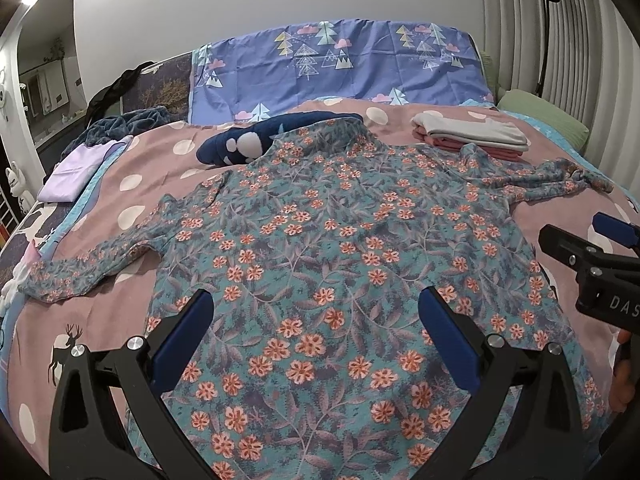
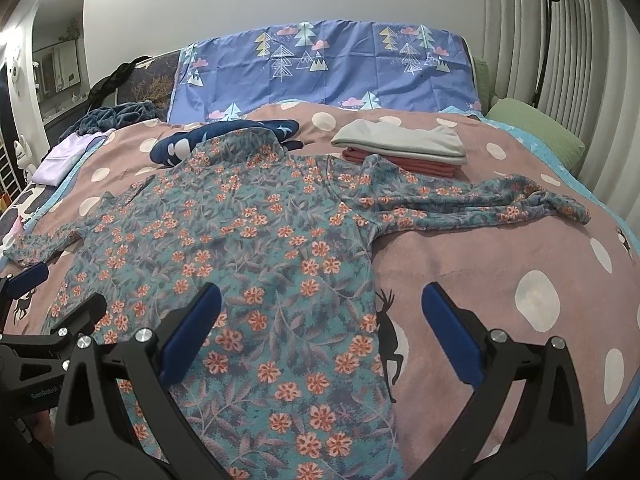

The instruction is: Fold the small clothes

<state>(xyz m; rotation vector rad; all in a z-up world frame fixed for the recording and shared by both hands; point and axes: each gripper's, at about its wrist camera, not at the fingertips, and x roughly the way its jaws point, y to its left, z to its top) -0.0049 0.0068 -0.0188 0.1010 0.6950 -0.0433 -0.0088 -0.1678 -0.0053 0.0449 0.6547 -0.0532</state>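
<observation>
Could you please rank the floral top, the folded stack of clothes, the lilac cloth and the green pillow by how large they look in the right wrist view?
1. floral top, by far the largest.
2. folded stack of clothes.
3. green pillow, close to the stack and partly cut off, so unsure.
4. lilac cloth, smallest, though farther away.

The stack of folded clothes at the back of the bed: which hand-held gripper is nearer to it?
Right. The right hand-held gripper sits at the floral top's right edge, below the stack; the left hand-held gripper is over the top's middle.
</observation>
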